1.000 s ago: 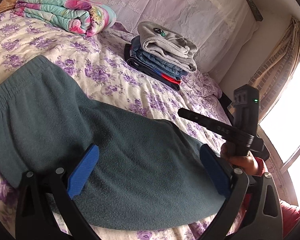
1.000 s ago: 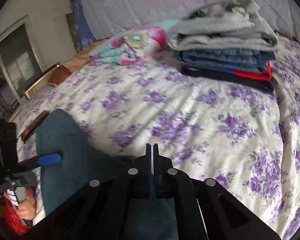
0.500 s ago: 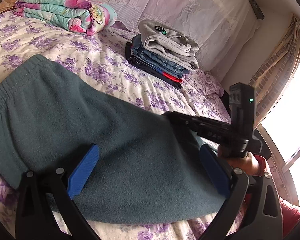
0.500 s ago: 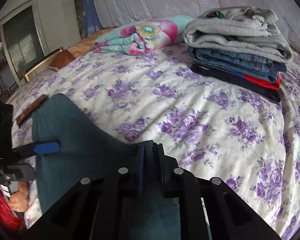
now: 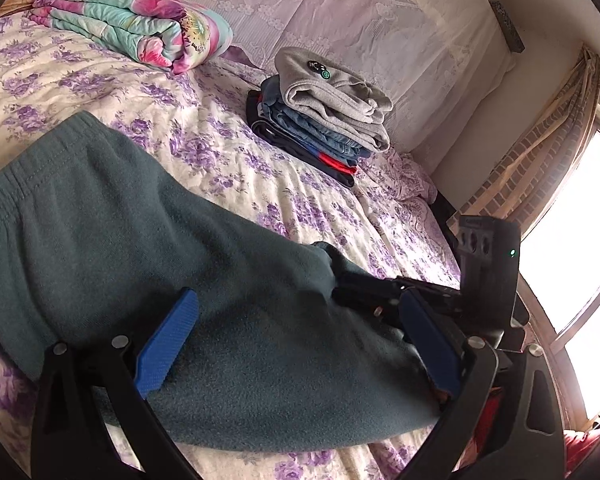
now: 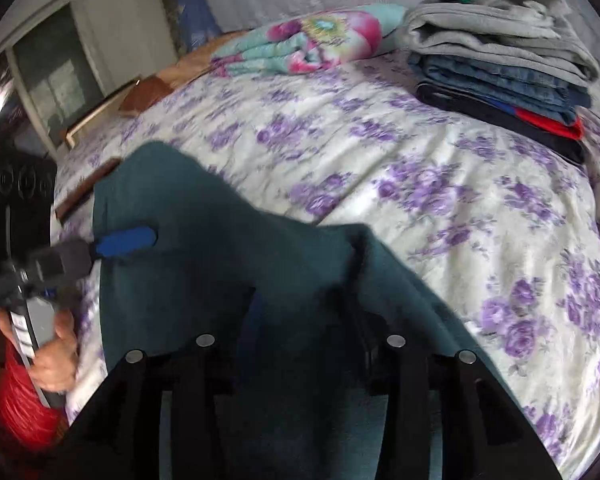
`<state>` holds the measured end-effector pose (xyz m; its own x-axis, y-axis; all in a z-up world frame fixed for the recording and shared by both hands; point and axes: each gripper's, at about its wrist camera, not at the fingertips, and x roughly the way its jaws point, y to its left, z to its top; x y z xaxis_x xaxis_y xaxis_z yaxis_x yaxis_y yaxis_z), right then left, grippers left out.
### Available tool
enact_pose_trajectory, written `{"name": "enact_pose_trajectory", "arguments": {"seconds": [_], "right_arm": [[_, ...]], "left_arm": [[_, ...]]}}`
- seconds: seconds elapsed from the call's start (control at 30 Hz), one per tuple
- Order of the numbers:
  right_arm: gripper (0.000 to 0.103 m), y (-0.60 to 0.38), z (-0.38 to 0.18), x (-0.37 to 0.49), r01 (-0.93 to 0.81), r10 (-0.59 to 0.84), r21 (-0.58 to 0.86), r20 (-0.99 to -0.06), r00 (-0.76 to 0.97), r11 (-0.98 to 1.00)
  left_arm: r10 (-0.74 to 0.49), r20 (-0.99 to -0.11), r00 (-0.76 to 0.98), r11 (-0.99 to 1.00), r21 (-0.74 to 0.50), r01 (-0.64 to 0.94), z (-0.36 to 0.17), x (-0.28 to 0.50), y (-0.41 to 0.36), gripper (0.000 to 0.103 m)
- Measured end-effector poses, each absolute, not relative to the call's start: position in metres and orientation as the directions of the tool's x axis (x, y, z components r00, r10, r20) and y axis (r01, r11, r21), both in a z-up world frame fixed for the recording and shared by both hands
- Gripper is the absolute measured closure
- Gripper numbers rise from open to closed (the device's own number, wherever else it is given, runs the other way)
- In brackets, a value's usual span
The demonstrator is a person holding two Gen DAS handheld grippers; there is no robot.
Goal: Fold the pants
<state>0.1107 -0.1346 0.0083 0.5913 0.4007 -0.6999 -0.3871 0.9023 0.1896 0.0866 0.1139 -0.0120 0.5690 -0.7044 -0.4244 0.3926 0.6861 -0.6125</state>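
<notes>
Teal fleece pants (image 5: 140, 248) lie spread on the flowered bed sheet (image 5: 228, 168), waistband at the left. My left gripper (image 5: 298, 340) hovers open over them, its blue pads (image 5: 168, 344) wide apart and gripping nothing. From the right, my right gripper (image 5: 380, 296) reaches onto the pants' far edge, where the cloth is bunched into a fold (image 5: 324, 260). In the right wrist view the right gripper (image 6: 304, 312) is blurred. Its jaws are opening, and teal cloth (image 6: 228, 248) lies loosely between them. The left gripper's blue finger (image 6: 128, 242) rests above the pants at the left.
A stack of folded clothes (image 5: 324, 120) with a grey top (image 6: 500, 28) sits toward the head of the bed. A rolled floral quilt (image 5: 132, 32) lies beside it. A bright window with curtain (image 5: 560, 200) is on the right. A hand and red sleeve (image 6: 28, 408) show at the bed's edge.
The right gripper came down from above the pants onto their far edge, pinched the cloth, and now its jaws stand apart. The edge has bunched up. The left gripper stayed put.
</notes>
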Motion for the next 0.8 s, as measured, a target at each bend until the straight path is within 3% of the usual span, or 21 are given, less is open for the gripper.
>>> {"name": "enact_pose_trajectory", "arguments": {"seconds": [0.03,0.1,0.17,0.23,0.33,0.4,0.47,0.53,0.7,0.8], "right_arm": [[0.058,-0.142,0.016,0.101,-0.399,0.445,0.233,-0.664,0.601,0.887],[0.039,-0.150,0.023,0.080,-0.425,0.494,0.273,-0.634,0.595,0.863],[0.023,-0.151,0.011,0.065,-0.411,0.438,0.214,-0.677,0.591,0.886],[0.019,-0.151,-0.011,0.061,-0.401,0.375,0.161,-0.751,0.544,0.902],[0.013,-0.164,0.002,0.049,-0.398,0.420,0.205,-0.692,0.588,0.894],[0.004,-0.174,0.002,0.046,-0.390,0.452,0.249,-0.651,0.610,0.886],[0.004,-0.183,-0.011,0.056,-0.362,0.486,0.330,-0.672,0.558,0.872],[0.004,-0.194,-0.011,0.058,-0.358,0.542,0.407,-0.633,0.553,0.840],[0.004,-0.214,-0.003,0.045,-0.308,0.537,0.456,-0.550,0.640,0.835],[0.004,-0.246,0.008,0.014,-0.278,0.533,0.527,-0.426,0.731,0.803]], "left_arm": [[-0.705,-0.426,0.567,0.686,-0.611,0.395,-0.012,0.086,0.114,0.005],[-0.707,-0.424,0.566,0.684,-0.612,0.397,-0.011,0.085,0.114,0.005],[-0.691,-0.434,0.578,0.696,-0.613,0.373,-0.009,0.084,0.114,0.005],[-0.649,-0.456,0.608,0.728,-0.604,0.324,-0.001,0.084,0.113,0.005],[-0.590,-0.471,0.655,0.774,-0.561,0.294,0.017,0.086,0.111,0.005],[-0.423,-0.563,0.710,0.881,-0.437,0.178,0.016,0.097,0.113,0.005],[-0.246,-0.656,0.713,0.959,-0.273,0.080,-0.009,0.114,0.116,0.005],[-0.263,-0.622,0.738,0.957,-0.264,0.119,0.001,0.110,0.114,0.005],[-0.200,-0.663,0.721,0.976,-0.199,0.087,-0.006,0.109,0.107,0.005],[-0.177,-0.681,0.711,0.982,-0.168,0.084,-0.007,0.110,0.103,0.005]]}}
